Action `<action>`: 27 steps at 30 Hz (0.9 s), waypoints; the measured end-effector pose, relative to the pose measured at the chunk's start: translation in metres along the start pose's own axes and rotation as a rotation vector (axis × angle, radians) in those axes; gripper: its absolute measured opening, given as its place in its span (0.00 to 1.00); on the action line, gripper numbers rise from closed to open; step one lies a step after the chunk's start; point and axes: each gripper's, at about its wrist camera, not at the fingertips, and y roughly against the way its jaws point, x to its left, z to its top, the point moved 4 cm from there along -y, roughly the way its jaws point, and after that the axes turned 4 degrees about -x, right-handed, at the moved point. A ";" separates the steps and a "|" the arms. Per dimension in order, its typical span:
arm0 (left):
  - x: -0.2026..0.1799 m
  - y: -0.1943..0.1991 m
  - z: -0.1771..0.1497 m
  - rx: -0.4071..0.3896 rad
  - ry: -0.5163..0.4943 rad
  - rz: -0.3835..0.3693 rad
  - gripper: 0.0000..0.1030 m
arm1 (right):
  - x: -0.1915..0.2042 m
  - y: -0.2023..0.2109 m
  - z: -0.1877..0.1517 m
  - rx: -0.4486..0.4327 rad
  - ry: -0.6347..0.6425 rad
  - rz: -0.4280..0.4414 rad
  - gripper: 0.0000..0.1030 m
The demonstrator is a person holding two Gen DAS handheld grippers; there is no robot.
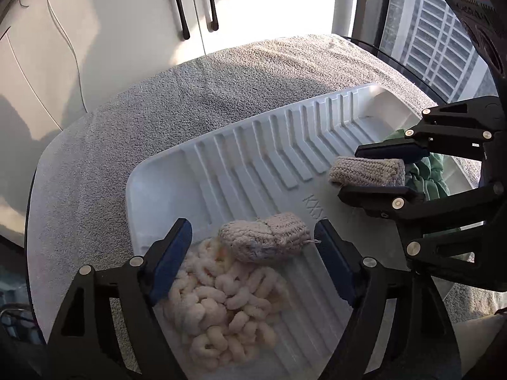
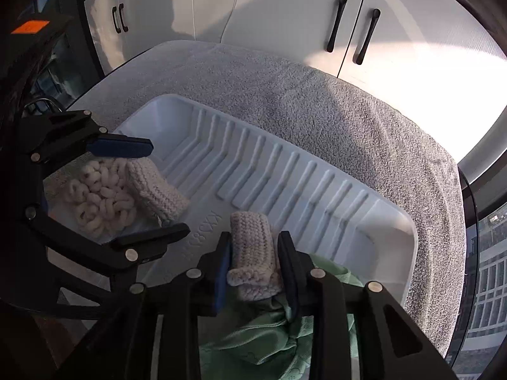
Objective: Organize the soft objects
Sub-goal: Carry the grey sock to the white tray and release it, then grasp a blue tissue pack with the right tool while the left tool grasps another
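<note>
A white ribbed tray [image 1: 253, 158] [image 2: 285, 164] lies on a grey towel. My left gripper [image 1: 253, 231] [image 2: 164, 190] is open over a beige knitted piece [image 1: 264, 237] [image 2: 158, 190] that rests against a cream chunky-yarn bundle [image 1: 221, 300] [image 2: 98, 196] at the tray's left end. My right gripper [image 2: 255, 240] [image 1: 351, 171] is shut on a second beige knitted piece [image 2: 252, 247] [image 1: 367, 171] and holds it above a green cloth [image 2: 269, 332] [image 1: 427, 174] at the tray's right end.
The grey towel [image 1: 158, 120] [image 2: 348, 110] covers a round dark-edged table. White cabinet doors with black handles [image 1: 193, 9] [image 2: 351, 28] stand behind. A window with buildings outside [image 1: 427, 31] is to the right.
</note>
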 end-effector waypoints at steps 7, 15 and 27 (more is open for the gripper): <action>0.014 0.026 0.006 -0.061 0.075 -0.026 0.91 | -0.008 0.024 0.004 -0.057 -0.052 0.022 0.46; 0.027 0.084 0.008 -0.165 0.146 -0.042 0.91 | -0.009 0.077 0.001 -0.142 -0.081 0.050 0.50; 0.008 0.209 -0.063 -0.341 0.154 -0.003 0.92 | 0.005 0.198 -0.050 -0.303 -0.129 0.066 0.55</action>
